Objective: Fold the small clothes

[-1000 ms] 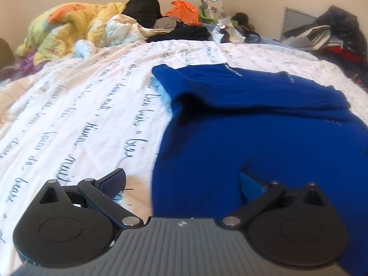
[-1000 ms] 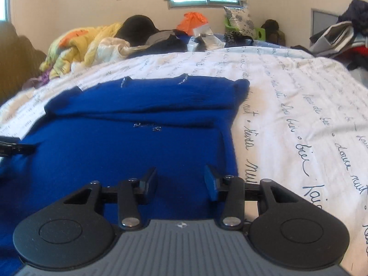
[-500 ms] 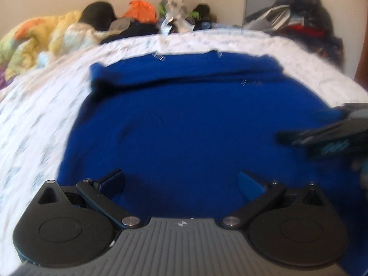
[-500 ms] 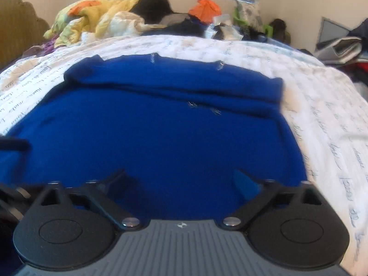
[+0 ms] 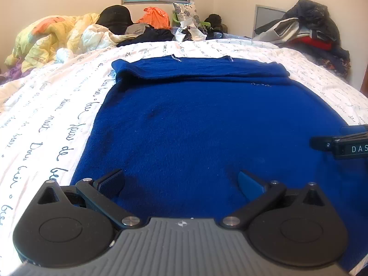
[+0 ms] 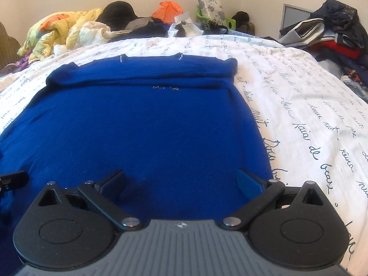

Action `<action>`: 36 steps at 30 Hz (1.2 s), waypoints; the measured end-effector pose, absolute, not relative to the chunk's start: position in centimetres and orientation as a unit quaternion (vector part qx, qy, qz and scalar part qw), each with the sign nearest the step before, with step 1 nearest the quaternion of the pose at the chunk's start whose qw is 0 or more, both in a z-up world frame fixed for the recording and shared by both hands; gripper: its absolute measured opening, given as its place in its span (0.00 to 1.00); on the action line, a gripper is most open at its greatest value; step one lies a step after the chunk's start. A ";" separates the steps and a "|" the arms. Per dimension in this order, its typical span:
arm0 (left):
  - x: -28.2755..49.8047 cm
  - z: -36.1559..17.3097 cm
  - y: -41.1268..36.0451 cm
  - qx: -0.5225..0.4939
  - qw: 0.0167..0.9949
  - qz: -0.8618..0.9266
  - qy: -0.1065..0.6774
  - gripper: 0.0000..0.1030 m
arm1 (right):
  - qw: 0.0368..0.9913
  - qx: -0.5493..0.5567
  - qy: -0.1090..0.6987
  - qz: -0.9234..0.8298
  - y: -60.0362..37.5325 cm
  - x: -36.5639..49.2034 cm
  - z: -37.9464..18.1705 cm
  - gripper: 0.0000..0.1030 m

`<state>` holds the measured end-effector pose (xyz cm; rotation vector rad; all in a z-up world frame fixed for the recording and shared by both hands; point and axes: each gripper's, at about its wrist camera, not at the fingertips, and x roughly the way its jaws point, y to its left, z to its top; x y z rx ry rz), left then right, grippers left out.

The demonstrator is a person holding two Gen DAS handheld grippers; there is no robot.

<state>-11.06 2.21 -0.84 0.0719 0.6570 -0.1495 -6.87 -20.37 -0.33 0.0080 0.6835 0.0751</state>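
Observation:
A blue knit garment (image 5: 207, 119) lies flat on the white bedsheet with script print (image 5: 46, 105); its far end is folded over into a band. It also shows in the right wrist view (image 6: 138, 124). My left gripper (image 5: 181, 181) is open and empty, low over the garment's near left part. My right gripper (image 6: 181, 180) is open and empty, low over the near right part, close to the garment's right edge. The right gripper shows at the right edge of the left wrist view (image 5: 342, 146).
A yellow quilt (image 5: 46, 36), dark clothes and an orange bag (image 5: 154, 17) are piled at the bed's far end. A heap of clothes (image 5: 310, 30) sits at the far right. Bare sheet (image 6: 322, 105) lies on both sides of the garment.
Both grippers swung inward over the garment's near edge. My right gripper opened wide from a narrower gap. The garment has not moved.

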 end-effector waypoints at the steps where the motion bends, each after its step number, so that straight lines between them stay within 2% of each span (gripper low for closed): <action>1: -11.1 -0.8 2.2 0.035 0.943 -0.073 0.322 1.00 | 0.942 0.003 0.335 0.036 -20.2 -7.0 -0.3 1.00; 36: -11.2 -0.8 2.2 0.035 0.943 -0.074 0.322 1.00 | 0.942 0.002 0.334 0.035 -20.0 -7.2 -0.2 1.00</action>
